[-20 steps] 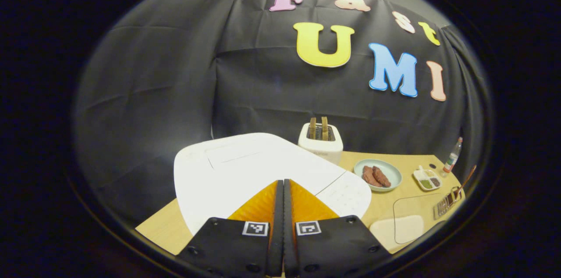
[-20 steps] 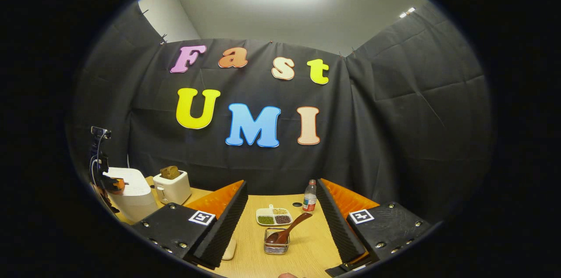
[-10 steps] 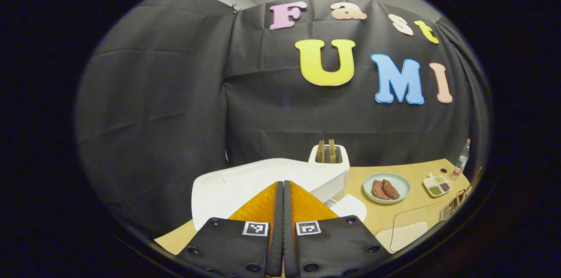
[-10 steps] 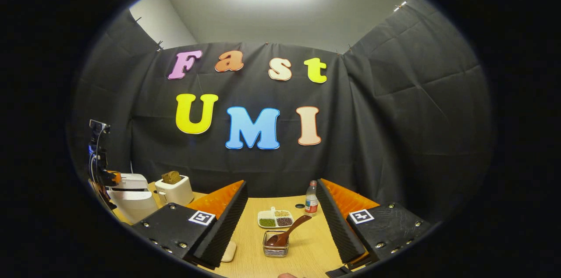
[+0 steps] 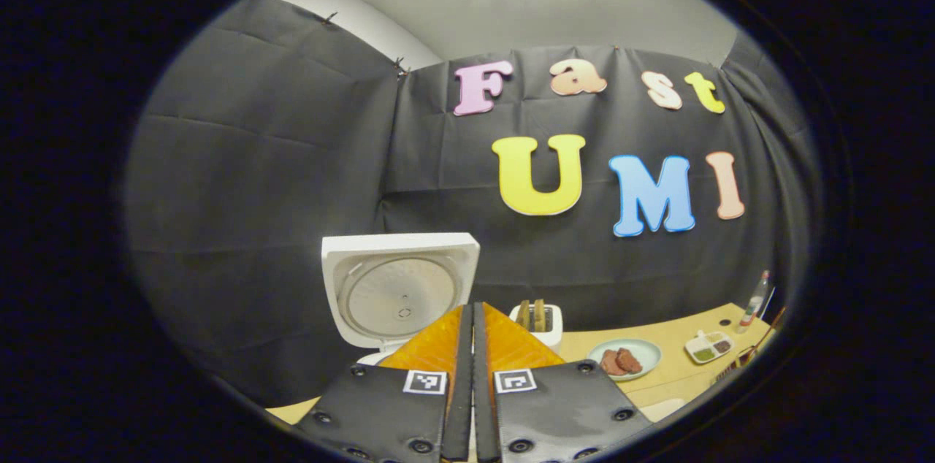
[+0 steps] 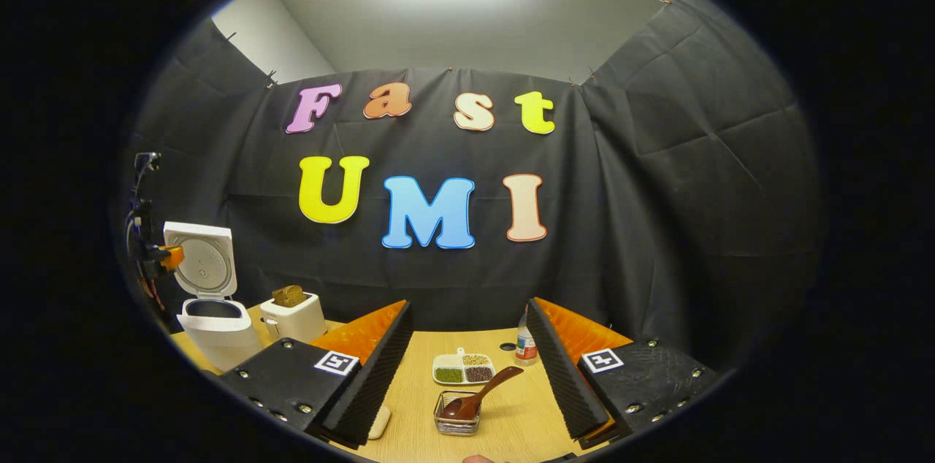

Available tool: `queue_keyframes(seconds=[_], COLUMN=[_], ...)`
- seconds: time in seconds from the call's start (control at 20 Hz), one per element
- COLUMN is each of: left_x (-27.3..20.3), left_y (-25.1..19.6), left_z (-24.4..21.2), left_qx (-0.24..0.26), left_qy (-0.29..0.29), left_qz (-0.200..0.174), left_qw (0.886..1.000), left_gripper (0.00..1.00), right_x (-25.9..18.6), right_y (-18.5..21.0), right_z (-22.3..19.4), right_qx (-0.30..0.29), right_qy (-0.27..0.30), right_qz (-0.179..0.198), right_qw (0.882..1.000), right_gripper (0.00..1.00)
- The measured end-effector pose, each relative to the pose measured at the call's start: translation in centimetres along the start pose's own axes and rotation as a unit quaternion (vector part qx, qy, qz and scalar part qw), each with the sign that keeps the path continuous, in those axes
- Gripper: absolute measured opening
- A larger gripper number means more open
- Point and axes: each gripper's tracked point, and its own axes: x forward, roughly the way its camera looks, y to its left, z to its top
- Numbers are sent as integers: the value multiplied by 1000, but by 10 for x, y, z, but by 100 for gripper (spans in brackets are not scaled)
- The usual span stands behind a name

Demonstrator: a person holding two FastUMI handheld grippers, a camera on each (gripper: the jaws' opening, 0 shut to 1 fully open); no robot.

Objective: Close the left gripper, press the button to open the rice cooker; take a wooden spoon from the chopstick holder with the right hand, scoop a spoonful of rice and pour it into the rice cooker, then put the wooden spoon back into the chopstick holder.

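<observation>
Right gripper view, spoon: wooden spoon at 12 o'clock in chopstick holder; light, stiff; grip the raised handle.
Right tongs: spread.
Left tongs: pressed together, empty.

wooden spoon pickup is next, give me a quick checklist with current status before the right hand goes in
1. Rice cooker lid up, pot open: ok.
2. Wooden spoon in the chopstick holder, handle leaning up and right: ok.
3. Right hand-held gripper open, spoon between its fingers' lines: ok.
4. Left hand-held gripper shut, lifted off the cooker: ok.
5. Sectioned dish and bottle sit behind the holder, apart from it: ok.
6. Rice supply to scoop from: cannot tell.
</observation>
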Motion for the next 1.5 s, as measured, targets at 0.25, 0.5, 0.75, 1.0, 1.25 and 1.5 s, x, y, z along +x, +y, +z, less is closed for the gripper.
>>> queue_keyframes(seconds=[0.25,0.5,0.75,1.0,1.25,1.5], left_x=[-37,-76,-108,-136,-155,-173], left_y=[-19,-44,-61,-69,-68,-66], left_z=[26,40,48,54,51,48], left_qx=[9,18,24,24,32,39], left_qy=[-22,-34,-37,-35,-25,-14], left_qz=[-7,-12,-13,-5,11,26], left_qw=[1000,999,999,999,999,999], left_gripper=[91,97,97,97,97,97], right_x=[28,60,90,111,122,127], right_y=[-8,-26,-43,-48,-49,-40], right_z=[-19,-49,-90,-144,-192,-230], right_qx=[-1,0,13,47,61,102], right_qy=[12,38,79,143,198,247], right_qz=[10,7,5,8,8,13], right_qw=[1000,999,997,988,978,964], right_gripper=[95,95,95,95,96,97])
